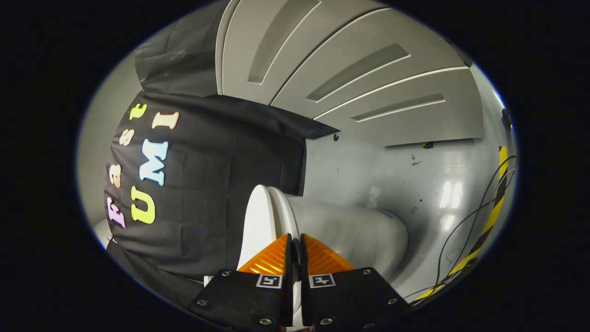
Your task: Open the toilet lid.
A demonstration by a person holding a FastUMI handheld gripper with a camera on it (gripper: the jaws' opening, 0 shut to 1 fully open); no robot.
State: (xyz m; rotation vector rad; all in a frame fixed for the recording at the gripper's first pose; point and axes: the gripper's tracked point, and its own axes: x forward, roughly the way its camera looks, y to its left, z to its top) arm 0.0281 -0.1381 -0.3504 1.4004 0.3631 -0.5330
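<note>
Just ahead of your fingers (282,258) stands the toilet (350,230), seen with the whole view rolled onto its side. Your gripper (295,242) has its two fingers drawn nearly together, with only a thin dark slot between them. In that slot sits the edge of the toilet lid (258,221), the white rounded slab that rises beyond the fingertips, with the seat rim lying just beside it. You appear to have the lid's edge pinched, though the pads themselves hide the contact, so I cannot tell for certain that both of them press on it. The lid stands close against the seat, with a narrow seam between the two; how far it is lifted I cannot tell from this angle.

Beyond the lid, the pale body of the toilet curves away across the grey floor (415,184), which shines with light patches. A yellow and black striped tape (491,216) runs along the floor's far side, and thin dark cables (461,235) loop over it near the tape. The black cloth (207,193) of the booth's wall hangs beside the lid, touching or nearly touching it. A grey panelled door (350,69) with recessed strips fills the space past the cloth.
</note>
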